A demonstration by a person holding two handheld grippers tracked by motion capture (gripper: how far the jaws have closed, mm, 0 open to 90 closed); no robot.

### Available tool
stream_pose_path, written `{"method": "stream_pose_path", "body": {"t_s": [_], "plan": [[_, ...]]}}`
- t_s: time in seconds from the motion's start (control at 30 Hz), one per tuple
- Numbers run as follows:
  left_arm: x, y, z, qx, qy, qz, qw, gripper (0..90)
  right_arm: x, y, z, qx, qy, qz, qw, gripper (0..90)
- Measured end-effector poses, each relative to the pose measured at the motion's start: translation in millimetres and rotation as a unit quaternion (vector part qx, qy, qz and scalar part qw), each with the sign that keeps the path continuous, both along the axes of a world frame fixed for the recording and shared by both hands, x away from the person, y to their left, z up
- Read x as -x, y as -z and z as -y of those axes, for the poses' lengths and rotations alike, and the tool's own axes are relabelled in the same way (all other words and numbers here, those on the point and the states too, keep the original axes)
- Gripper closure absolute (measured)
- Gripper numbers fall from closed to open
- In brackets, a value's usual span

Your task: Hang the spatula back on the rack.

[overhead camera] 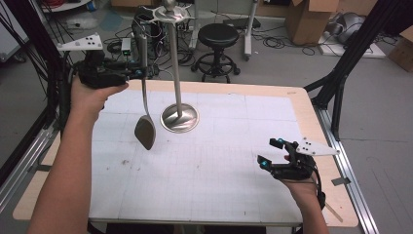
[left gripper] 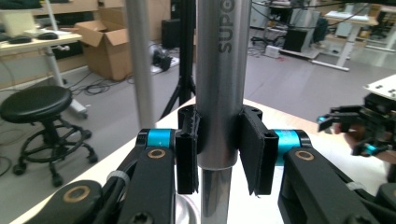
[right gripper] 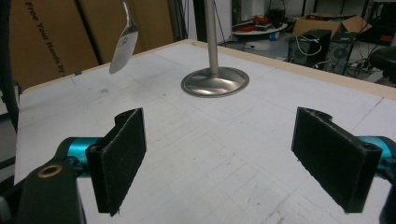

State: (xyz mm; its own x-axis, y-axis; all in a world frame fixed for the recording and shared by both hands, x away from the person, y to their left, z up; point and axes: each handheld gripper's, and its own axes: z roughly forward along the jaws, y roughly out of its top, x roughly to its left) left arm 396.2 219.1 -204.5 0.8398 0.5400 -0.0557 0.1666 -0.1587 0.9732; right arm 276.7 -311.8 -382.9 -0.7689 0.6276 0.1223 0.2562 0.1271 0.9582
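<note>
While the white-covered table (overhead camera: 219, 161) takes most of the high view, the tallest thing on it is the metal stand (overhead camera: 178, 73), whose round base (overhead camera: 179, 118) rests near the far middle of the table and whose post rises straight up to a hook crown (overhead camera: 168, 13) at the top. Beside this post, on its left in the high view, the spatula (overhead camera: 144, 97) is held in the air, clear of the table. Its long axis is almost vertical and parallel to the post, with the handle up and the dark blade (overhead camera: 145, 132) hanging down above the table surface. The handle is gripped by the left gripper (overhead camera: 139, 73), whose jaws are closed on it from the left side; in the left gripper view the steel handle (left gripper: 218, 84) is seen pressed between the two pads (left gripper: 187, 154), and the post (left gripper: 138, 65) is seen just behind it. The hook crown lies higher than the grip and a little to the right of it, so the next move is judged to go upward and toward the post. The right gripper (overhead camera: 272, 153) is well apart, low over the near right part of the table, with its jaws wide open and nothing between them.
</note>
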Motion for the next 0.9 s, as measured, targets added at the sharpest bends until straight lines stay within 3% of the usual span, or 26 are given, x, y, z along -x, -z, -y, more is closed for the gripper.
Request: {"method": "stream_pose_path", "body": {"t_s": [0.5, 0.9], "plan": [[-20.3, -4.8, -1.0, -0.008, -0.028, -0.017, 0.9994, 69.2, -0.1, -0.3, 0.7, -0.001, 0.001, 0.0, 1.0, 17.1], [-33.6, -2.2, 3.8, -0.018, -0.031, -0.023, 0.9991, 69.2, -0.4, -0.2, 0.9, -0.001, 0.001, -0.001, 1.0, 17.2]]}}
